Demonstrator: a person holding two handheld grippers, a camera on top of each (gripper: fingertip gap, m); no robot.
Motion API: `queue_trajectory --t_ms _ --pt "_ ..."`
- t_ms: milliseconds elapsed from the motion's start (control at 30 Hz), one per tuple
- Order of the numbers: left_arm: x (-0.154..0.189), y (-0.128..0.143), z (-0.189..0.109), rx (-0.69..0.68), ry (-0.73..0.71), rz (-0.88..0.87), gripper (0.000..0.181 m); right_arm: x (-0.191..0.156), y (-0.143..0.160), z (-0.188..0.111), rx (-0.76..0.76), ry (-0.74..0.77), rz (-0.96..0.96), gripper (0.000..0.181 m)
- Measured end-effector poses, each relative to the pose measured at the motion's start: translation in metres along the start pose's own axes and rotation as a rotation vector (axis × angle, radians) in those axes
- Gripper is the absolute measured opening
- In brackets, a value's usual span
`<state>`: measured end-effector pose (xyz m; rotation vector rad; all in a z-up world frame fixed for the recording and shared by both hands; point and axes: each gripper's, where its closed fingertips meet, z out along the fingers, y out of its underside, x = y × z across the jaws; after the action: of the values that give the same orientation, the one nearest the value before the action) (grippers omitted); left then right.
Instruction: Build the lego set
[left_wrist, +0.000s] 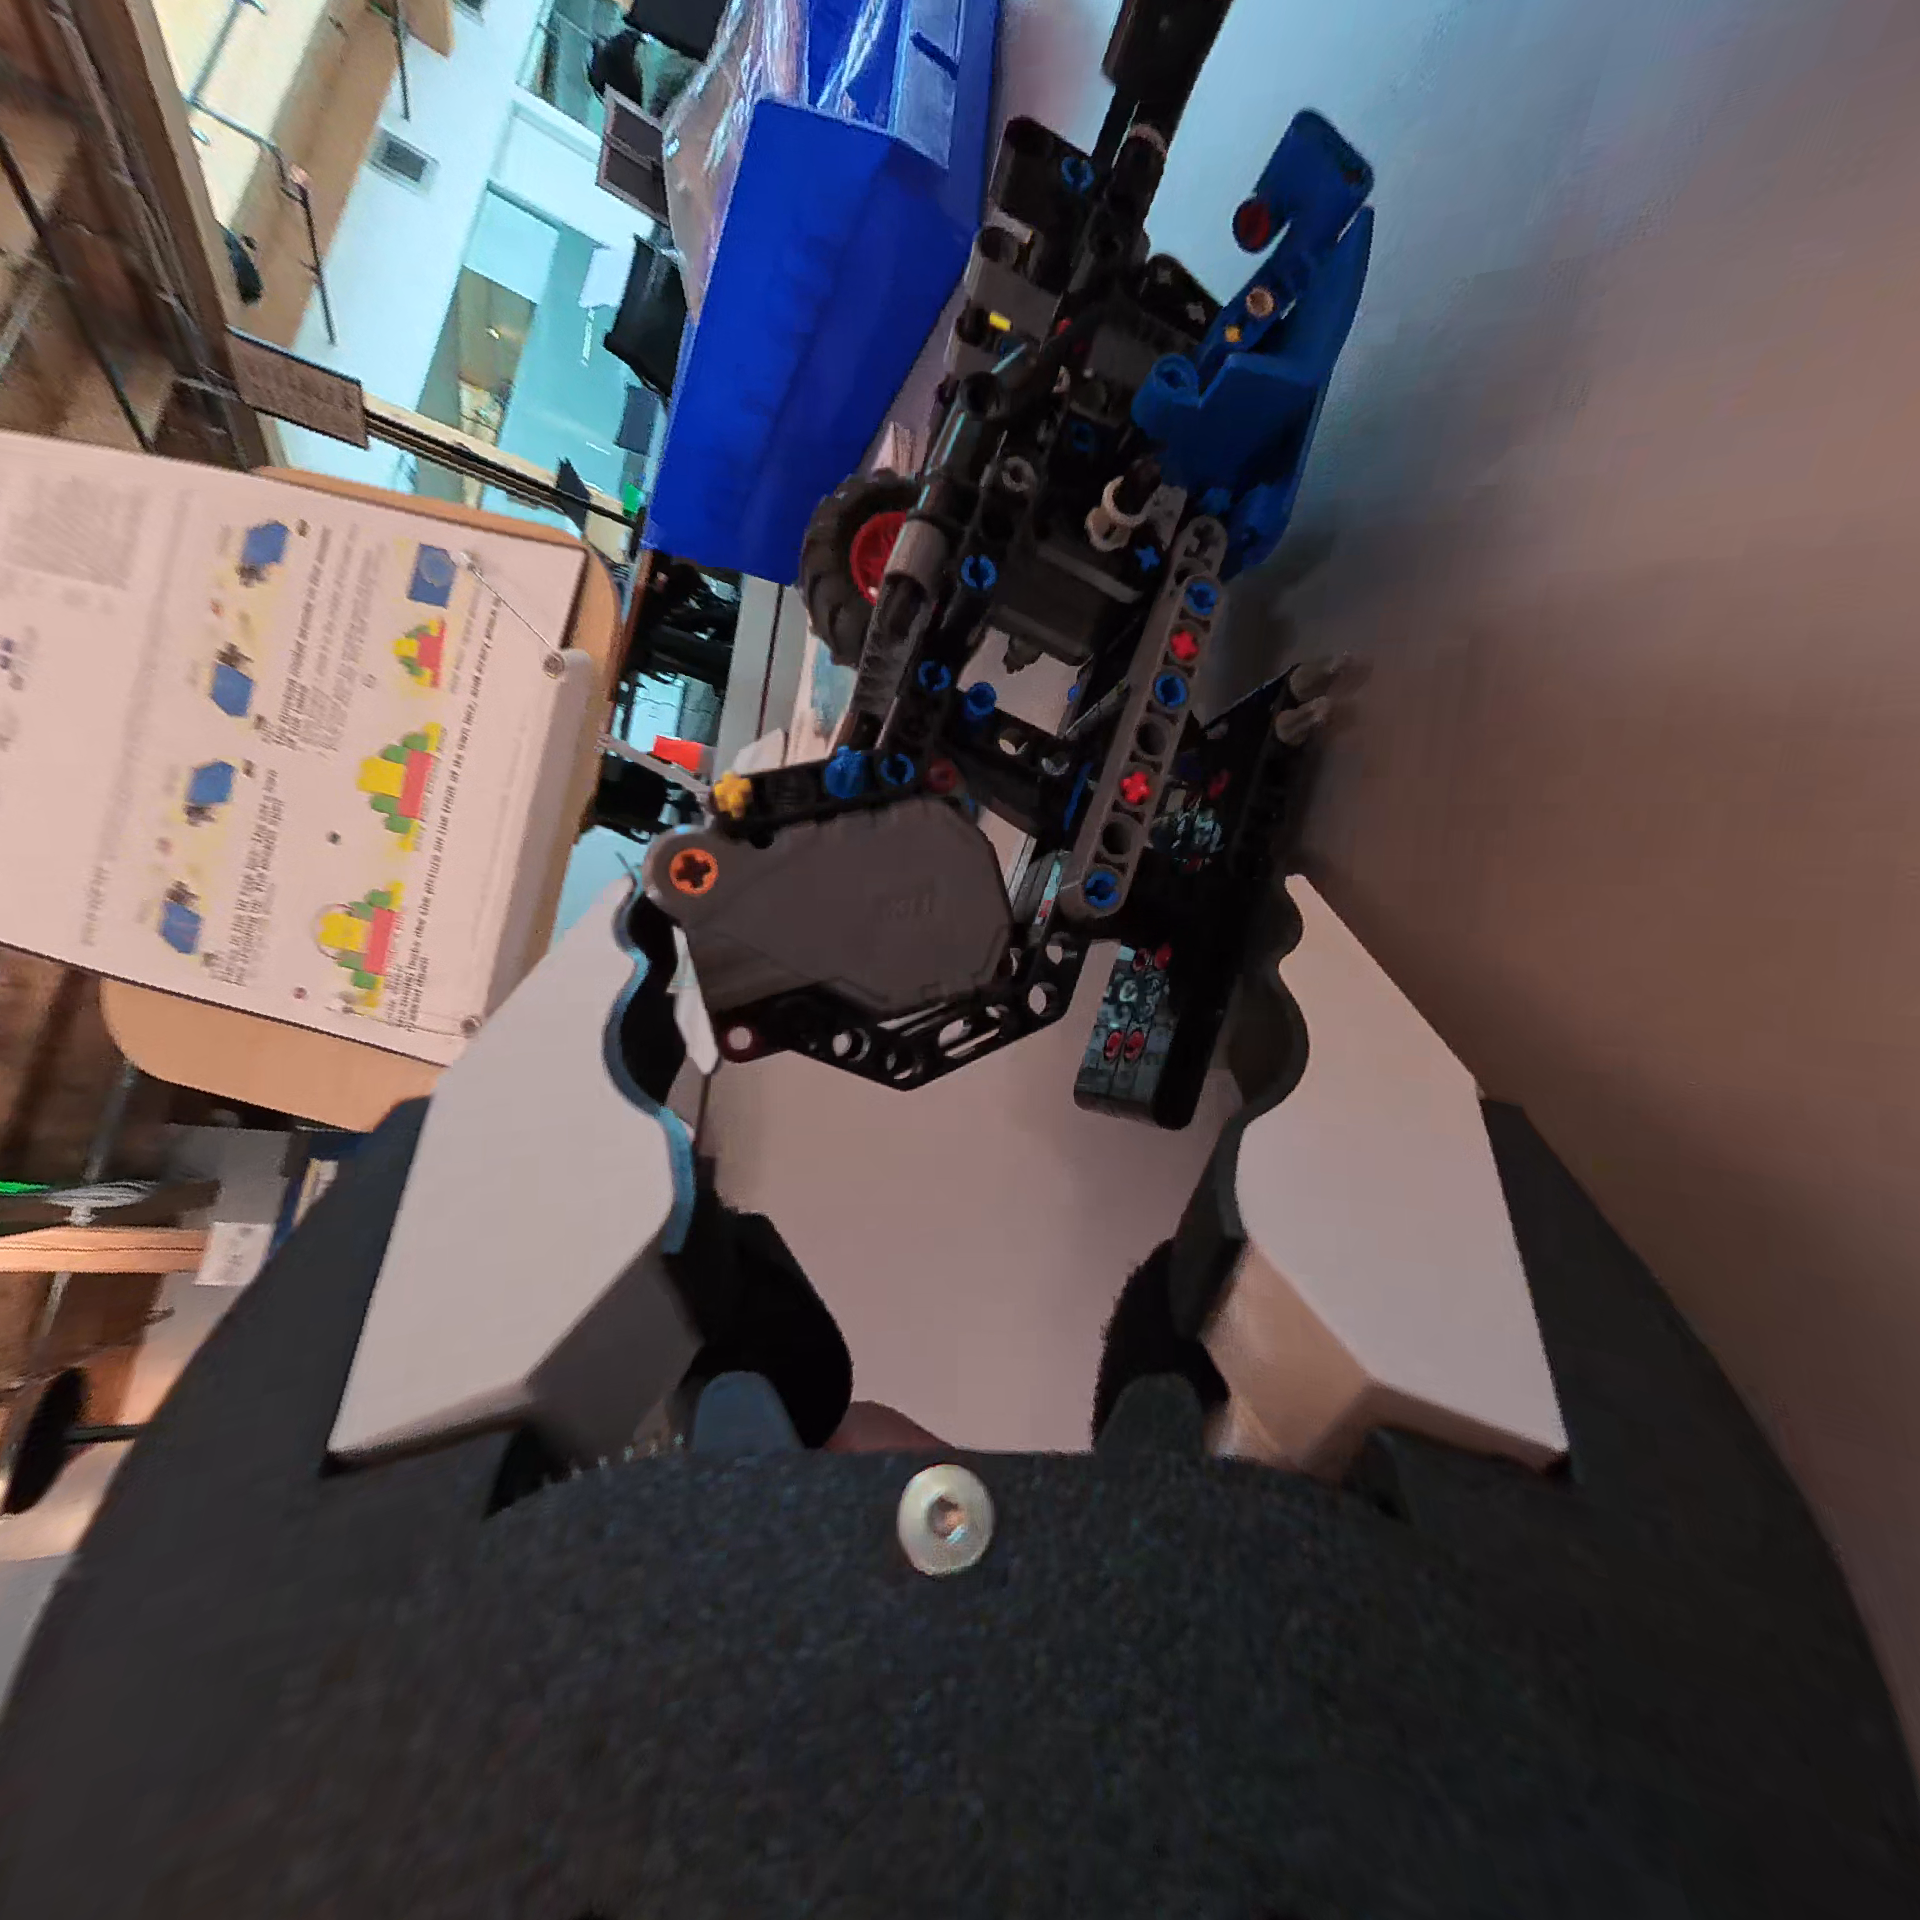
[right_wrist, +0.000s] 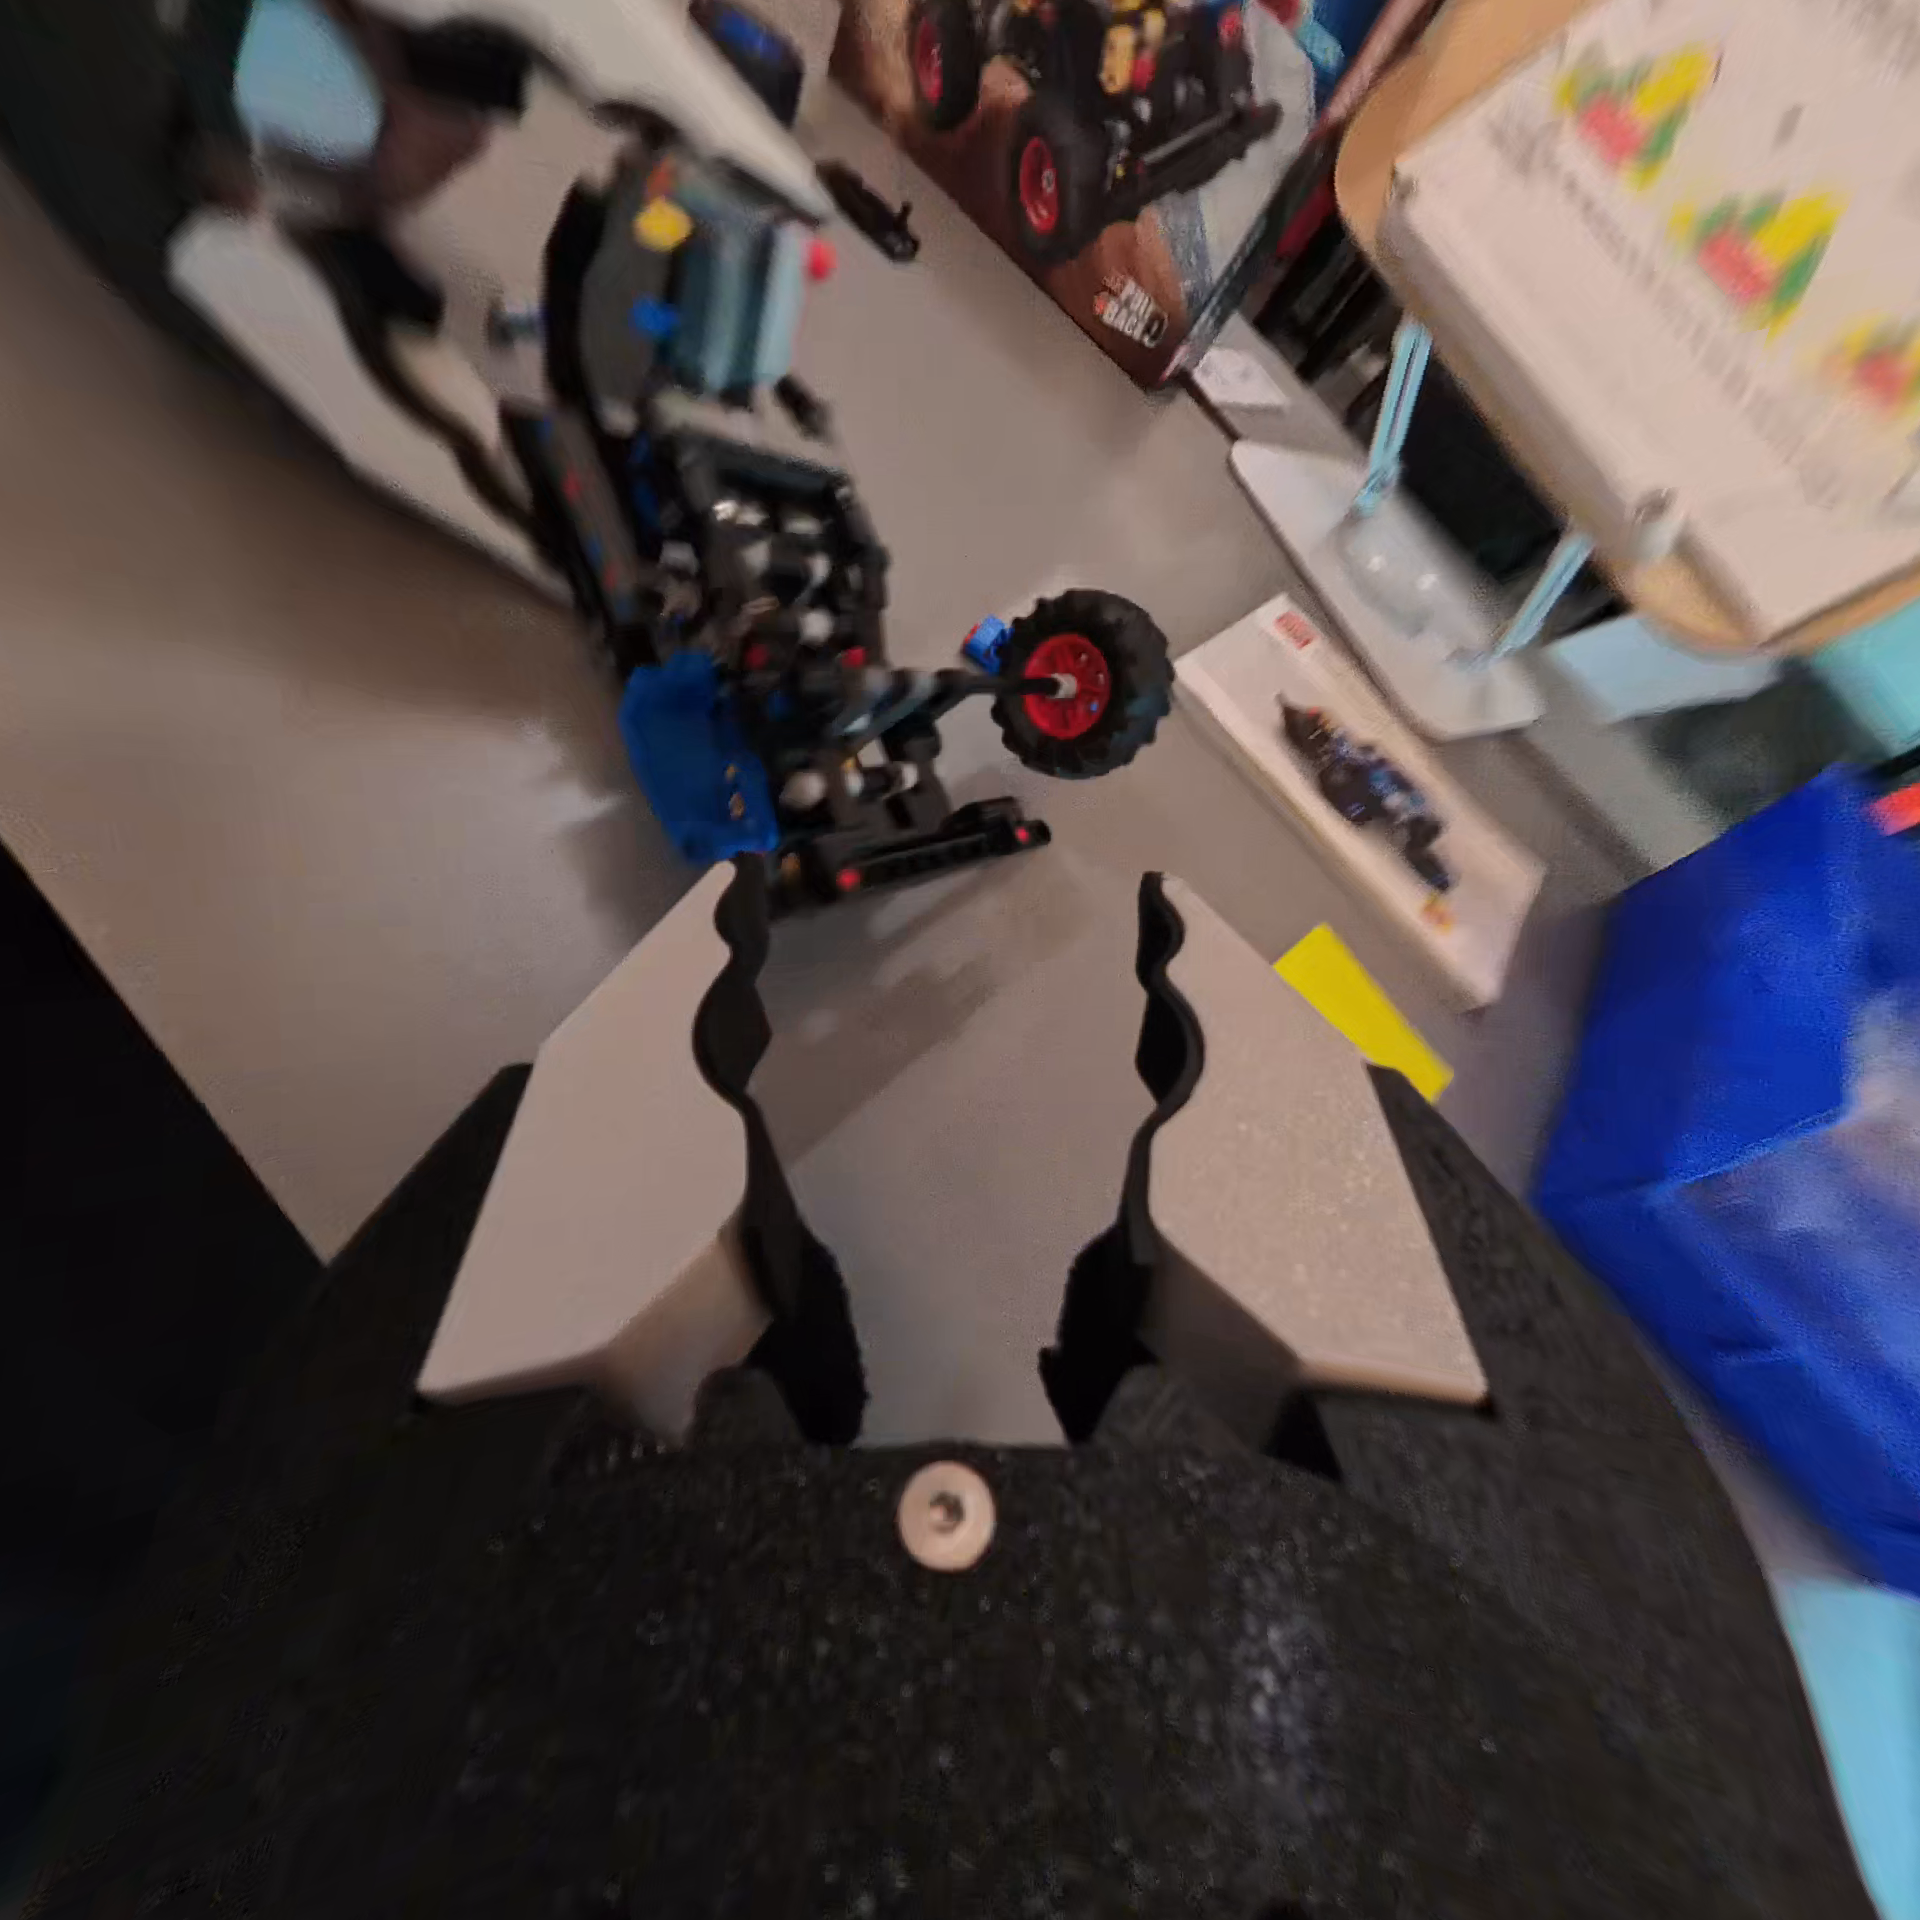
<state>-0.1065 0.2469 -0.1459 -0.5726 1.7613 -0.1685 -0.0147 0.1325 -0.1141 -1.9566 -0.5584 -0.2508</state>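
Note:
A black and blue brick-built toy car chassis (left_wrist: 1039, 644) lies on its side on the white table (left_wrist: 935, 1247). It has one black wheel with a red hub (left_wrist: 862, 561) and a blue front piece (left_wrist: 1268, 343). My left gripper (left_wrist: 961, 935) is shut on its rear end, with the grey block and a black panel between the fingers. In the right wrist view the chassis (right_wrist: 748, 582) shows with its wheel (right_wrist: 1081, 686) sticking up and the left gripper (right_wrist: 416, 343) behind it. My right gripper (right_wrist: 945, 883) is open and empty, its left fingertip close to the blue front piece (right_wrist: 696, 769).
A blue bag (right_wrist: 1745, 1122) stands at the right. A toy box (right_wrist: 1091, 135), a booklet (right_wrist: 1351, 790) and a yellow note (right_wrist: 1361, 1008) lie on the table (right_wrist: 260, 831). A printed sheet on a board (right_wrist: 1683, 260) rises on a white stand (right_wrist: 1382, 582). The grippers' ends are close to 15 centimeters from one another. From the right gripper's tips to the yellow note (right_wrist: 1361, 1008) is close to 20 centimeters.

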Motion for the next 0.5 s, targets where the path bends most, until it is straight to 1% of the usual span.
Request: queue_trajectory --t_ms 67,100,133,167,200,233,300,367,400,467,500 --pt "-0.001 -0.002 -0.001 0.015 -0.034 0.053 0.108 0.023 -0.009 0.006 0.075 -0.127 0.244 0.069" --pt "-0.001 -0.003 -0.002 0.016 -0.047 0.076 0.107 0.034 -0.015 0.011 0.129 -0.196 0.325 0.065" --pt "-0.001 -0.003 -0.002 0.016 -0.058 0.092 0.107 0.045 -0.019 0.021 0.165 -0.253 0.374 0.058" --pt "-0.001 -0.004 -0.002 0.018 -0.067 0.102 0.107 0.049 -0.023 0.031 0.171 -0.332 0.387 0.061" --pt "0.000 -0.004 -0.003 0.021 -0.071 0.108 0.107 0.048 -0.027 0.042 0.175 -0.420 0.369 0.062" --pt "0.000 -0.005 -0.003 0.024 -0.075 0.111 0.107 0.054 -0.026 0.057 0.152 -0.446 0.358 0.062" --pt "0.000 -0.005 -0.003 0.035 -0.079 0.112 0.107 0.048 -0.026 0.081 0.083 -0.544 0.243 0.072" --pt "0.000 -0.005 -0.003 0.052 -0.082 0.110 0.107 0.052 -0.022 0.107 0.032 -0.554 0.132 0.074" --pt "0.000 -0.004 -0.003 0.057 -0.081 0.105 0.107 0.049 -0.019 0.116 0.015 -0.604 0.117 0.072" --pt "-0.001 -0.003 -0.003 0.068 -0.075 0.098 0.107 0.032 -0.013 0.124 -0.057 -0.796 0.166 0.068" --pt "-0.001 -0.003 -0.003 0.072 -0.072 0.097 0.107 0.023 -0.012 0.124 -0.090 -0.895 0.193 0.059"
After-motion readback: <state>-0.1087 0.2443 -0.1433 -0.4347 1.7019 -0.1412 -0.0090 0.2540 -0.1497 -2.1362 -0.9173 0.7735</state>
